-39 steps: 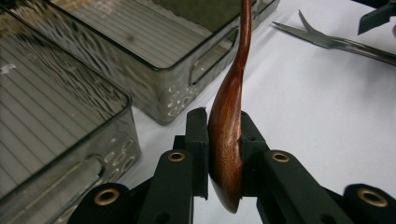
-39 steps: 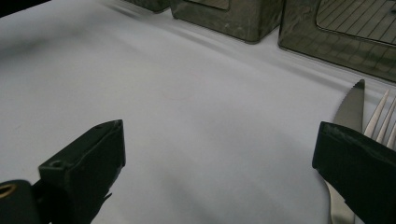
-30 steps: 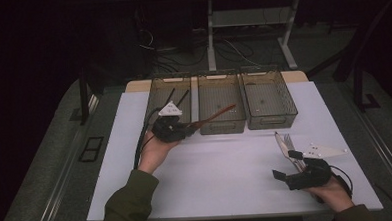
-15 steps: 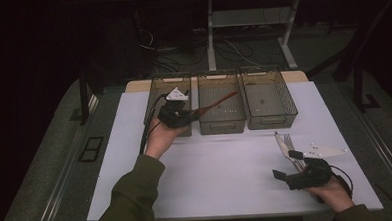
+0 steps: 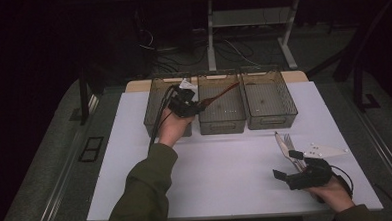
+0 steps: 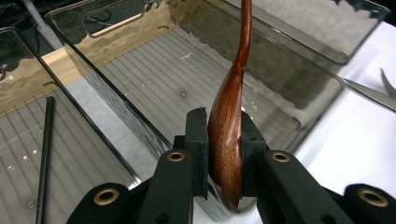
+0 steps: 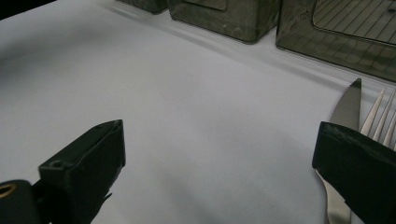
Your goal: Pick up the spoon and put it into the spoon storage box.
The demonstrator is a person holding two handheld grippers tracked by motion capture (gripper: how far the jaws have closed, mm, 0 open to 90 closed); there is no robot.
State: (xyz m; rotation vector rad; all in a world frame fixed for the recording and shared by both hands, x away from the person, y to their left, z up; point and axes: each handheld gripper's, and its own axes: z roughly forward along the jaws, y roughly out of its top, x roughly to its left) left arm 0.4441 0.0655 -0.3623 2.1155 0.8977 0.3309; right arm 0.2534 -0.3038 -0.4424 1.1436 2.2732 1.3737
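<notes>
We note the left gripper (image 5: 196, 108) has moved up-frame since the earlier frame, carrying the wooden spoon (image 6: 229, 130) over the middle bin (image 5: 222, 123). Its jaws clamp the spoon's bowl. The right gripper (image 7: 219, 172) rests lower right, jaws wide apart, beside the knife (image 7: 344, 112) and fork (image 7: 379, 122) on the tabletop (image 5: 227, 179).

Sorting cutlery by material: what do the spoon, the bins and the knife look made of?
Spoon: looks like polished dark wood; reddish-brown, glossy, faint grain.
Bins: probably smoky clear plastic; see-through walls, ribbed floors.
Knife: seemingly bare metal; grey sheen, serrated edge.
</notes>
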